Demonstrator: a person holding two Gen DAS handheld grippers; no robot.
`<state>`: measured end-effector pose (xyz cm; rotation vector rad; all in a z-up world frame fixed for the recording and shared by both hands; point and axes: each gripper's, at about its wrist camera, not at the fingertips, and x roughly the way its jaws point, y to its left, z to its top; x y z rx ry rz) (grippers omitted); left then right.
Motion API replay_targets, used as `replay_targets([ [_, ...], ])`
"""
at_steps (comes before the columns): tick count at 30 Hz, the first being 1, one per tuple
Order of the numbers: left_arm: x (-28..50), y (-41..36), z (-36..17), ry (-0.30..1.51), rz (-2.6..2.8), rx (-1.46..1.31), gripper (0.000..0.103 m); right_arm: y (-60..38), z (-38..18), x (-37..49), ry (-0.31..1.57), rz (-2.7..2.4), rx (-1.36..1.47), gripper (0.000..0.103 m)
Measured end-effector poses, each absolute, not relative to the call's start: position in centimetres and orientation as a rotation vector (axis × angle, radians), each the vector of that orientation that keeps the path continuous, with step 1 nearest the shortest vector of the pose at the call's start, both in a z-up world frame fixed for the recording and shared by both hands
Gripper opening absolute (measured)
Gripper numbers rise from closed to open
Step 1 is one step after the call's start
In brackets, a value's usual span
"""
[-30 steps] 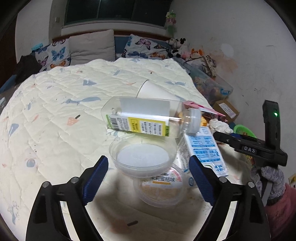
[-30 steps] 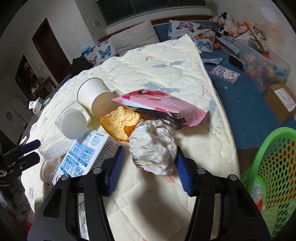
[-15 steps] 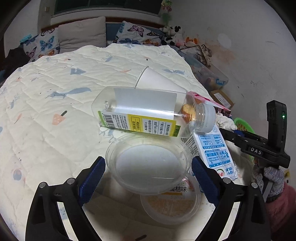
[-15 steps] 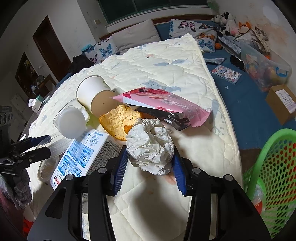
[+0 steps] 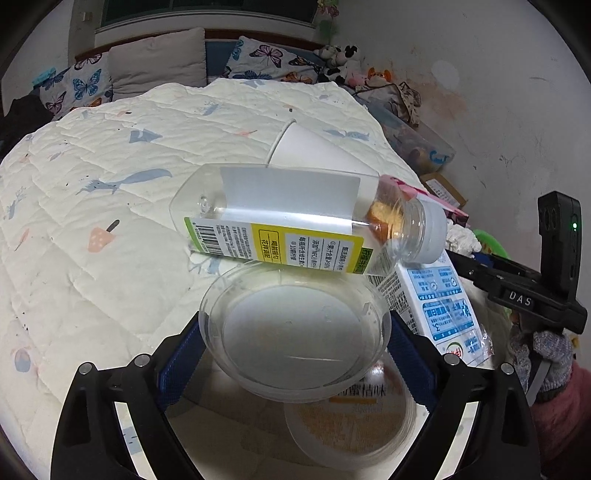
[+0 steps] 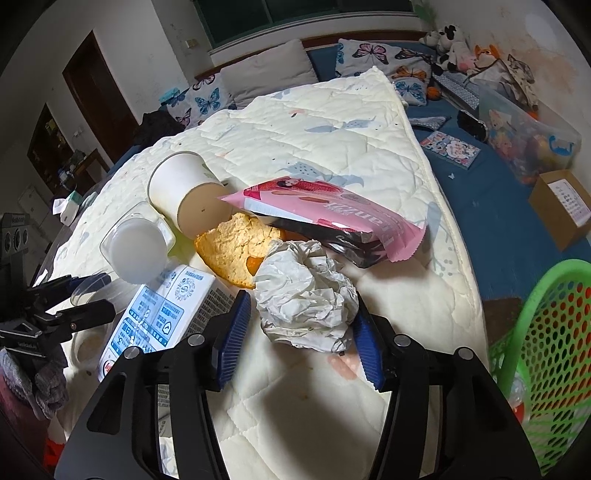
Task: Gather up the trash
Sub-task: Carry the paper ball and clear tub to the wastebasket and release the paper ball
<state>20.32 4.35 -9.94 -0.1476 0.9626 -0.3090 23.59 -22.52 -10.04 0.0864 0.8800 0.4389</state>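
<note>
I see a big bed with a white quilt (image 5: pixel 110 192) and butterfly pillows (image 6: pixel 207 99). There is a dark window (image 6: pixel 295 14) above, a brown door (image 6: pixel 99 92), a stained white wall (image 5: pixel 498 110), a blue floor (image 6: pixel 498 206) and stuffed toys (image 6: pixel 450 40).

The quilt (image 6: pixel 332 122) is cream with pale blue animal prints and small pink motifs. On it lie a white crumpled paper wad (image 6: pixel 306 295), a pink snack wrapper (image 6: pixel 332 210) with a black inner side, an orange-yellow peel (image 6: pixel 236 251), a white paper cup (image 6: pixel 181 184) with a tan bottom, and a white carton (image 6: pixel 162 314) printed in blue. The clear bottle (image 5: pixel 295 218) carries a yellow, green and white label; the plastic bowl (image 5: pixel 295 328) is clear. At the right stands a green mesh basket (image 6: pixel 543 332). The far pillows (image 6: pixel 373 55) show butterflies.
</note>
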Motion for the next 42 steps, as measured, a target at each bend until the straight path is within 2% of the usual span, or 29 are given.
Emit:
replay_targets([
  [5,19.4,4.2,-9.3,0.922,-0.291,-0.122,0.089,-22.5,-9.8,23.1,0.874,0.450,0.081,0.046],
  [25,13.1,5.0,-3.9,0.753,-0.270,-0.145,0.089,-24.8,-6.9,17.7,0.793,0.450,0.129,0.046],
  [35,12.5,0.2,-1.2,0.691,-0.378,-0.102,0.089,-29.2,-6.1,15.3,0.760,0.360,0.151,0.046],
  [42,14.2,-5.1,-1.1,0.704,-0.459,-0.065,0.089,-33.6,-6.6,14.3,0.758,0.261,0.161,0.046],
])
